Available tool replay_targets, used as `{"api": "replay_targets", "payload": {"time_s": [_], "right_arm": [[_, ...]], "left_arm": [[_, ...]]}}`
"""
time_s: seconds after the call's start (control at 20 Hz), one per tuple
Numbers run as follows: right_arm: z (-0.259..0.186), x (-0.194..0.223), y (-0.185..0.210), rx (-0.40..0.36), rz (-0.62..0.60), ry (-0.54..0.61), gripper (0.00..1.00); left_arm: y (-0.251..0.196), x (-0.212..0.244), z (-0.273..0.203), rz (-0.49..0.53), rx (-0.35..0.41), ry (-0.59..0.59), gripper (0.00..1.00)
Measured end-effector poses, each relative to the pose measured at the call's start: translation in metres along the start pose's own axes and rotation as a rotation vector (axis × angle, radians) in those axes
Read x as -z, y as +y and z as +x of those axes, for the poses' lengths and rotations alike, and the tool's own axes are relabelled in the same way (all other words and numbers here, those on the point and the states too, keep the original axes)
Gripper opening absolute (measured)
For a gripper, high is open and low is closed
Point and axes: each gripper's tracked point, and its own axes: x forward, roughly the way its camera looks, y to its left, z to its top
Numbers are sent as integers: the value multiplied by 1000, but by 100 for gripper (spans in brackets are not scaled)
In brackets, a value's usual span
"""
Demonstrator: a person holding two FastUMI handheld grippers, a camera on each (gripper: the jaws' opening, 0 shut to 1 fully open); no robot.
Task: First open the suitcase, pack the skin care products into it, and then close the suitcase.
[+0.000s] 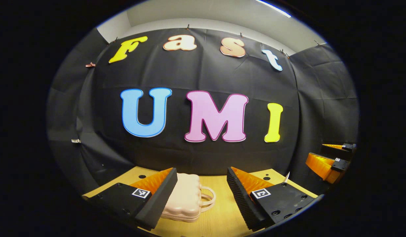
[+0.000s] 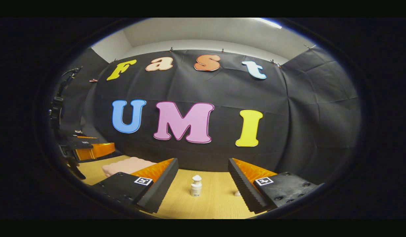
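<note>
A small pale pink suitcase (image 1: 184, 199) lies closed on the wooden table (image 1: 219, 217), its handle pointing right. My left gripper (image 1: 201, 194) is open above the table, its left finger in front of the suitcase. In the right gripper view the suitcase (image 2: 127, 165) lies at the left behind one finger. A small white skin care bottle (image 2: 196, 185) stands upright on the table (image 2: 209, 204), between the open fingers of my right gripper (image 2: 203, 187) and farther off. A second small white item (image 2: 237, 193) peeks out beside the right finger.
The black cloth wall stands close behind the table. The other gripper (image 1: 329, 161) hangs at the right edge of the left gripper view, and at the left edge of the right gripper view the other gripper (image 2: 87, 148) hovers too. The table has small holes (image 1: 266, 178) near its back.
</note>
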Motion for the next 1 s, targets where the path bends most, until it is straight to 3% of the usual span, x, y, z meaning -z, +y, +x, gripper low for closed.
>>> {"api": "replay_targets", "payload": {"time_s": [0.5, 1.0], "right_arm": [[40, 40, -40, 23, -11, 69, 96], [50, 71, -49, -17, -45, 141, 97]], "left_arm": [[-57, 115, 123, 62, 96, 203, 96], [-62, 238, 213, 105, 17, 427, 96]]}}
